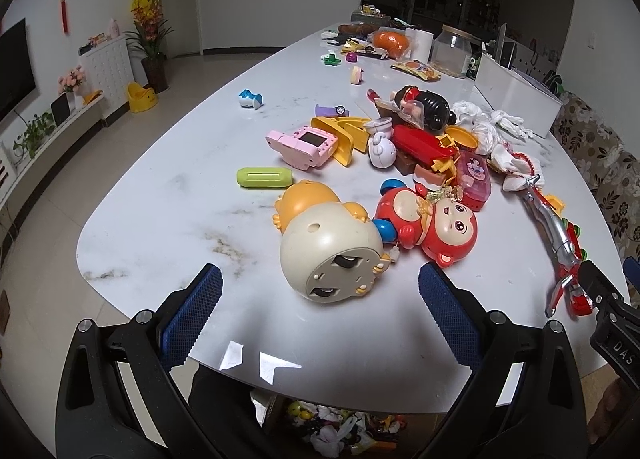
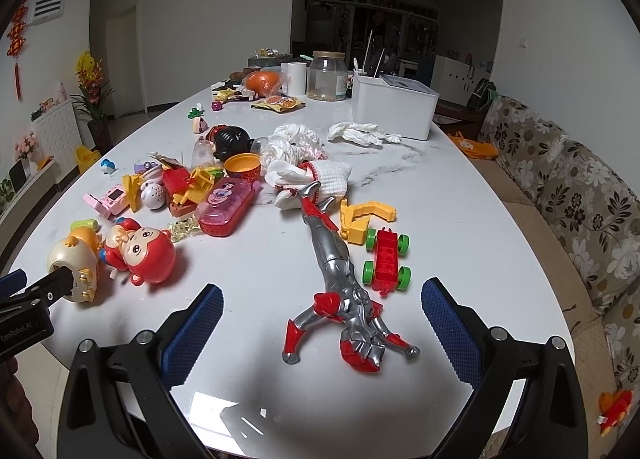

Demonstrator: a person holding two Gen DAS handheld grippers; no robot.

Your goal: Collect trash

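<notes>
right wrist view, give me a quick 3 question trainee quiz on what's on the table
1. True or false: the right gripper jaws are shut on the silver and red action figure.
2. Which lies right of the figure? A) red toy car with green wheels B) red monkey toy C) pink toy phone
3. Fill in: the clear jar stands left of the white ____.

Key: 1 false, jaws open, figure lying between them on the table; 2 A; 3 box.
</notes>
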